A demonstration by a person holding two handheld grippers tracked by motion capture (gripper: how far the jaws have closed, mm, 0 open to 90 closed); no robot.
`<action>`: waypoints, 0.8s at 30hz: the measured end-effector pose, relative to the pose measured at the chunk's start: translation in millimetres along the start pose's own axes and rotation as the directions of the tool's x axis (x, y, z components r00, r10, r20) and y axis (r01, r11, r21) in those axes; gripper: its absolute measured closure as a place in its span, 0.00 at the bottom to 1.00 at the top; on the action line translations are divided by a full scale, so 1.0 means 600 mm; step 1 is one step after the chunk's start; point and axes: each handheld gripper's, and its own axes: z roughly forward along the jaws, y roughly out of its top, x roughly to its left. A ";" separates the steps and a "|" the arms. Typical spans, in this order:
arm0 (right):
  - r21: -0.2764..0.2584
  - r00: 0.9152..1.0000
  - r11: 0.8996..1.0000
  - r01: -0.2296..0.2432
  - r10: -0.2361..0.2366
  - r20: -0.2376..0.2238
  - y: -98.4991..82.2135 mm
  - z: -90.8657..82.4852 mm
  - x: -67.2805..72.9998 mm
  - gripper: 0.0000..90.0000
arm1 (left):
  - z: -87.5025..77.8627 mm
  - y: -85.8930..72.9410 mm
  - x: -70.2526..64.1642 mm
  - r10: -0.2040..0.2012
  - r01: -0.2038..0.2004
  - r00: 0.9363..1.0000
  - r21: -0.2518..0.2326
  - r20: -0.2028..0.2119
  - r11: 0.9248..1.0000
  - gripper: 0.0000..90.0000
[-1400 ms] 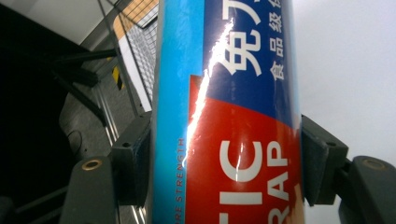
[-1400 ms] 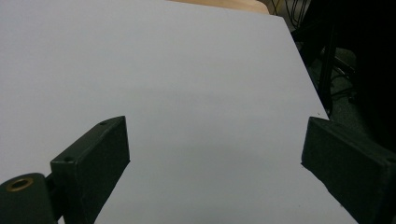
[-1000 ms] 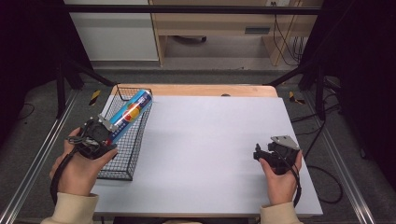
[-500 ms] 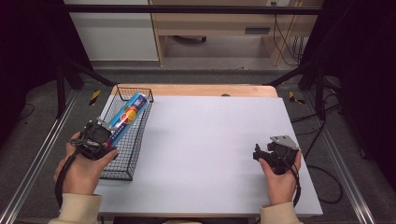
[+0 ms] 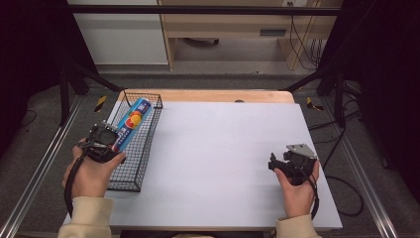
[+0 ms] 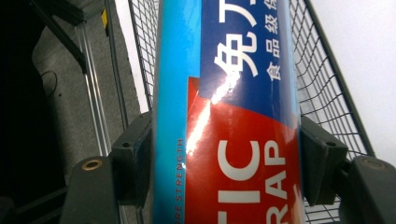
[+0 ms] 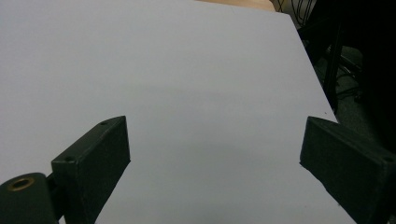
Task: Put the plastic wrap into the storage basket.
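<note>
**Wrap box held over basket; release pending**

One box of plastic wrap (image 5: 130, 125) is pinched between the jaws of the left gripper (image 5: 105, 140) and lies lengthwise over the one wire basket (image 5: 143, 157) at the table's (image 5: 223, 148) left edge. Placement is judged nearly done; lowering and release remain. The right gripper (image 5: 274, 163) is spread wide and holds nothing. Grippers counted: two.

The left gripper (image 5: 106, 141) holds a long blue box with a red patch (image 5: 131, 123) over the black wire basket (image 5: 130, 173) (box tilted); the right gripper (image 5: 289, 161) rests on the white table (image 5: 218, 148).
</note>
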 end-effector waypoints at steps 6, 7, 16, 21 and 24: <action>0.002 1.000 1.000 0.002 -0.002 -0.002 0.000 0.001 0.000 0.10 | 0.011 -0.005 -0.002 0.007 -0.007 1.000 0.042 -0.019 0.999 0.36; 0.002 1.000 1.000 0.003 -0.003 -0.003 0.000 0.000 0.000 0.10 | 0.014 -0.006 -0.002 0.004 -0.004 1.000 0.048 -0.019 0.999 0.36; 0.007 1.000 1.000 0.007 -0.007 -0.006 0.000 0.002 0.002 0.10 | 0.036 -0.011 -0.003 0.024 -0.022 1.000 0.096 -0.018 0.995 0.36; 0.009 1.000 1.000 0.008 -0.008 -0.009 0.000 0.002 0.002 0.10 | 0.047 -0.010 -0.006 0.047 -0.043 0.998 0.132 -0.030 0.990 0.36; 0.008 1.000 1.000 0.010 -0.010 -0.009 0.000 0.002 0.003 0.10 | 0.055 -0.008 -0.009 0.064 -0.057 0.997 0.158 -0.037 0.986 0.36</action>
